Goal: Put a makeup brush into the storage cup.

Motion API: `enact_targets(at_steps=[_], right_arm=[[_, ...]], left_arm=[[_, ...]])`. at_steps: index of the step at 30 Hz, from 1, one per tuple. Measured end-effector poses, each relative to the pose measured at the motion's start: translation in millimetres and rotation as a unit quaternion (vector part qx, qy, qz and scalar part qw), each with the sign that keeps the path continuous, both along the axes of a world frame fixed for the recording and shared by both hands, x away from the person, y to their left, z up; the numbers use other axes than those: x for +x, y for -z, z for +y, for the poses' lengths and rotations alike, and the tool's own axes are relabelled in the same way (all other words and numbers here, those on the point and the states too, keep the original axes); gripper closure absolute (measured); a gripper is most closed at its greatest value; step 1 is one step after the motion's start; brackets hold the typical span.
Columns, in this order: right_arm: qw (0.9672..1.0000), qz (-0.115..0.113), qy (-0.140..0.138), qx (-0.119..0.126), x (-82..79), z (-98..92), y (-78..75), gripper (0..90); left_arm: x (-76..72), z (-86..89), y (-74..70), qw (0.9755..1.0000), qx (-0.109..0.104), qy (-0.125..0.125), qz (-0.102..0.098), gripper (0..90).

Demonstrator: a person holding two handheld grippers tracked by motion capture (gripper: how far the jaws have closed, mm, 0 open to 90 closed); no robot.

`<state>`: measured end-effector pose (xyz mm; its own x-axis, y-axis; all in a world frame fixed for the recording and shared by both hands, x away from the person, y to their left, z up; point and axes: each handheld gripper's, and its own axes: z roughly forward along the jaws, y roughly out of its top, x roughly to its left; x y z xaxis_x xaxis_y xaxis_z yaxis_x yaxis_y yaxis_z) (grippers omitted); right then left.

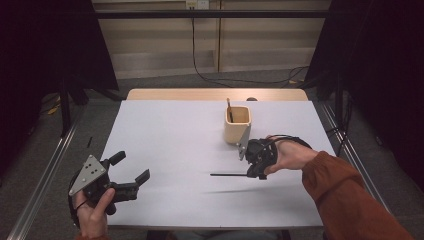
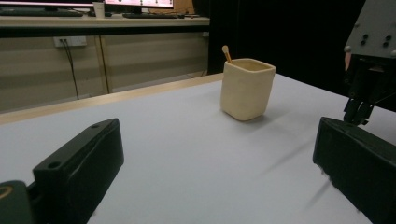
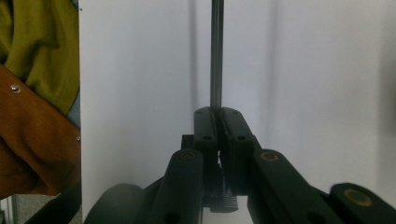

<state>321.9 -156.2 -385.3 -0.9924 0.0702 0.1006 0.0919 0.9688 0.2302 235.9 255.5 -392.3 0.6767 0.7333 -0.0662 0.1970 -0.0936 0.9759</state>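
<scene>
Right gripper [image 1: 248, 174], right of frame centre, jaws pinching a thin dark stick [image 1: 227, 175] that juts level toward frame left. Left gripper [image 1: 131, 170], lower left, jaws spread, nothing between.

A thin dark stick [image 1: 227, 174] is held level above the white table [image 1: 165, 140], toward its right edge and nearer the front than the back, clamped at one end between the closed jaws of the right gripper [image 1: 250, 174]. It is straight and slim, and its free end points toward the table's left edge.
</scene>
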Motion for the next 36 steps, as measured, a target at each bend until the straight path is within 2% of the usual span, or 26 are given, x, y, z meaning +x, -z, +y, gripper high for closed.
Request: enact_targets(at_steps=[7, 10, 13, 19, 22, 26, 30, 34, 36], right_arm=[[1.0, 0.003, 0.001, -0.002, 0.4, 1.3, 1.4, 85.4], [1.0, 0.002, -0.002, 0.002, 0.3, 1.8, 1.5, 85.4], [1.0, 0.004, 0.001, 0.006, 0.5, 1.8, 1.4, 85.4], [1.0, 0.008, -0.001, 0.001, 0.9, 1.7, 1.9, 85.4], [0.9999, 0.009, -0.004, 0.004, 0.8, 2.2, 1.9, 85.4], [1.0, 0.009, -0.001, 0.004, 0.2, 2.6, 2.7, 85.4], [0.9999, 0.009, -0.006, 0.004, -0.5, 3.9, 2.6, 85.4], [0.9999, 0.01, -0.008, 0.006, -1.0, 5.4, 3.0, 85.4], [0.9998, 0.015, -0.008, 0.007, -1.4, 6.3, 2.9, 85.4]], left_arm=[[12.2, -8.9, -6.5, 0.9994, 0.009, 0.032, 0.001, 2.3], [16.4, -14.6, -5.8, 0.9992, 0.0, 0.038, 0.005, 2.0], [20.9, -22.7, -5.3, 0.9989, 0.0, 0.046, 0.003, 1.8], [30.1, -40.2, -10.6, 0.9969, 0.009, 0.078, 0.007, 1.7], [34.8, -49.9, -15.9, 0.9944, 0.025, 0.102, 0.01, 1.7], [40.2, -65.4, -16.6, 0.9894, 0.048, 0.136, 0.015, 1.7], [43.7, -78.1, -15.2, 0.985, 0.055, 0.163, 0.018, 1.7], [47.2, -88.5, -17.6, 0.9822, 0.058, 0.178, 0.018, 1.8], [49.4, -94.0, -20.0, 0.9798, 0.061, 0.189, 0.022, 1.8]])
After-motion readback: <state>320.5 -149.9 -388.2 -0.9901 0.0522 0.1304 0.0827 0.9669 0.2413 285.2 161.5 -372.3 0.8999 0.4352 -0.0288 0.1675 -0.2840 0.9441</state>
